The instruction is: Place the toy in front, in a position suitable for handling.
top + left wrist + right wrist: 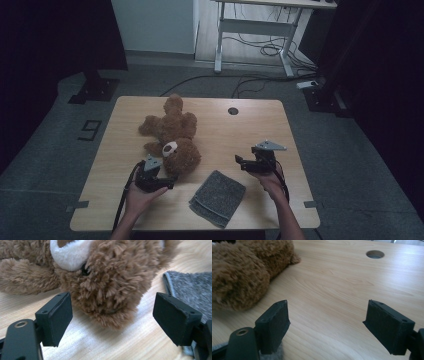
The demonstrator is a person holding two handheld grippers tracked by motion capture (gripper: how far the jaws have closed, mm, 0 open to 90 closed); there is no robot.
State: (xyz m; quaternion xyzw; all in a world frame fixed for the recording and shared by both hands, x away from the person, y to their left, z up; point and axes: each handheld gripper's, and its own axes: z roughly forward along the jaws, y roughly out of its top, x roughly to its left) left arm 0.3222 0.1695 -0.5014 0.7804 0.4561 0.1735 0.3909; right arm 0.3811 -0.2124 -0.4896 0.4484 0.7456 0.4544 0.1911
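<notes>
Brown plush, the teddy bear (170, 137) lay on the table (240, 130) beside a folded grey cloth (218, 197), within reach of both hands. Left gripper (112, 315) stood wide, framing its head for a grab. Right gripper (327, 322) gaped wide, empty, over bare wood.

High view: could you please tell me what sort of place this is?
Probably a lab or recording room: a wooden table on grey carpet, a desk frame behind, loose floor cables.
</notes>
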